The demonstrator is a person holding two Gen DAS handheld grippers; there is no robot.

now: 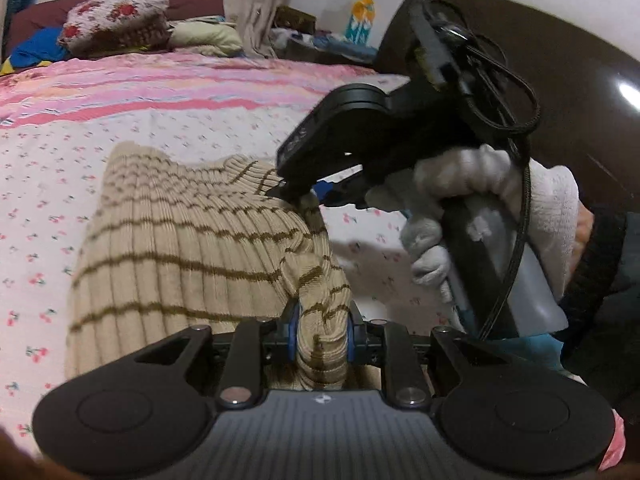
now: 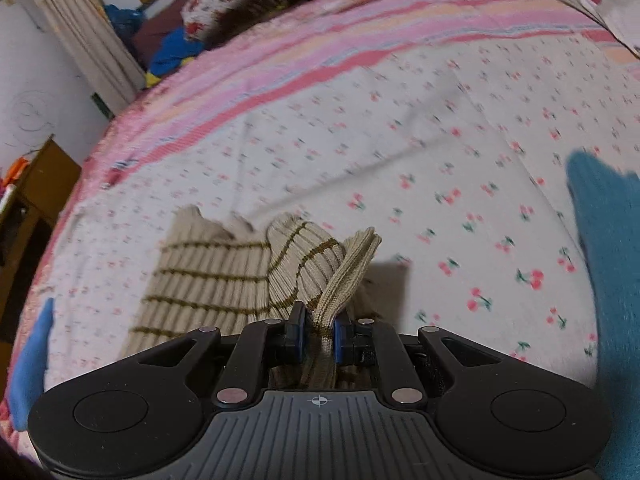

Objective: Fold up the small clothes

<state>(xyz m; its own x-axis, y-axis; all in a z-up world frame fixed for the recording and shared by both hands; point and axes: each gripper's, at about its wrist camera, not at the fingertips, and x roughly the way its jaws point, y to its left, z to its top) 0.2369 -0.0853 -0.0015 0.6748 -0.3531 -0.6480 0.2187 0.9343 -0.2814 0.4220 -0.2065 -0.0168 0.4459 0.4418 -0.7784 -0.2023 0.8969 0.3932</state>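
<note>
A beige ribbed knit garment with brown stripes lies on the cherry-print bedsheet. My left gripper is shut on a bunched edge of it. My right gripper, held in a white-gloved hand, pinches the garment's far right edge. In the right wrist view my right gripper is shut on a ribbed fold of the garment, which is lifted and bunched just ahead of the fingers. The rest of the garment lies flat to the left.
A blue cloth lies at the right of the sheet, another blue piece at the left edge. Pillows and bedding are piled at the head. A dark wooden board stands at the right, wooden furniture at the left.
</note>
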